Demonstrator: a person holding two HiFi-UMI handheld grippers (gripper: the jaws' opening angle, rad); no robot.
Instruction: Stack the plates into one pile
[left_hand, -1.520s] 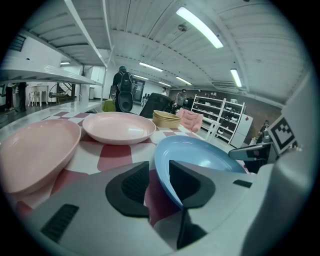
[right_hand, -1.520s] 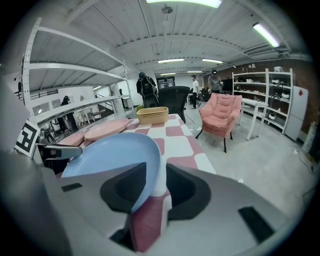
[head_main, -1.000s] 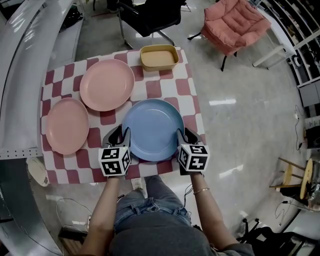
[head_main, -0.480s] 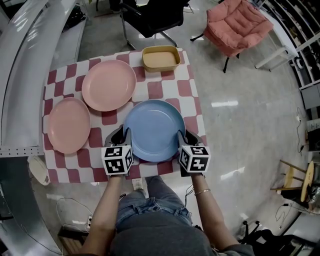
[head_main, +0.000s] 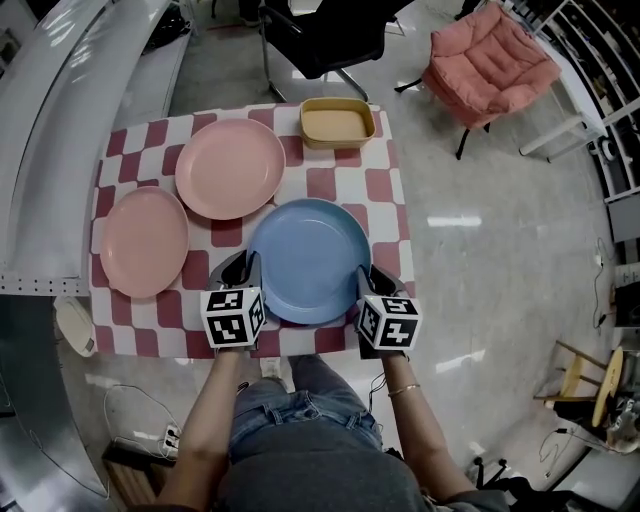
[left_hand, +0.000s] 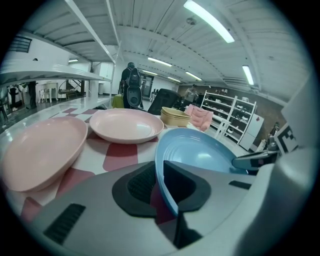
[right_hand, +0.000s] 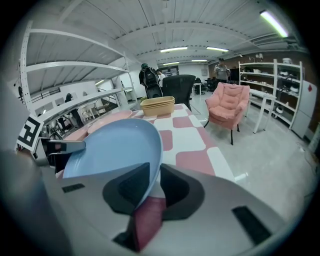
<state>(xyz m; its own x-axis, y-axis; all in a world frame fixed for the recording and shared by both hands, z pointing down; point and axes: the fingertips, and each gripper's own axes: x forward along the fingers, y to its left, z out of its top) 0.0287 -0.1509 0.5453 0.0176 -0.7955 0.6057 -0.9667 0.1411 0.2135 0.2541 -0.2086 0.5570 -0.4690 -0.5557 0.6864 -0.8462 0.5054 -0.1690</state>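
A blue plate (head_main: 308, 258) lies on the red-and-white checked table (head_main: 390, 190), near its front edge. My left gripper (head_main: 243, 268) is at the plate's left rim and my right gripper (head_main: 372, 275) at its right rim. In the left gripper view the blue plate's (left_hand: 200, 152) rim runs between the jaws of the left gripper (left_hand: 159, 180). The right gripper view shows the same for the blue plate (right_hand: 115, 145) and the right gripper (right_hand: 152, 187). Both pairs of jaws have just been closing and a thin gap still shows beside the rim. Two pink plates (head_main: 230, 168) (head_main: 143, 241) lie separately to the left.
A tan rectangular dish (head_main: 338, 122) stands at the table's far edge. A pink armchair (head_main: 492, 62) and a black chair (head_main: 325, 35) stand on the floor beyond. A white curved counter (head_main: 50, 120) runs along the left side.
The head view has shifted a little, so the table sits slightly to the right. Both grippers stay at the blue plate's rims. The plates have not moved.
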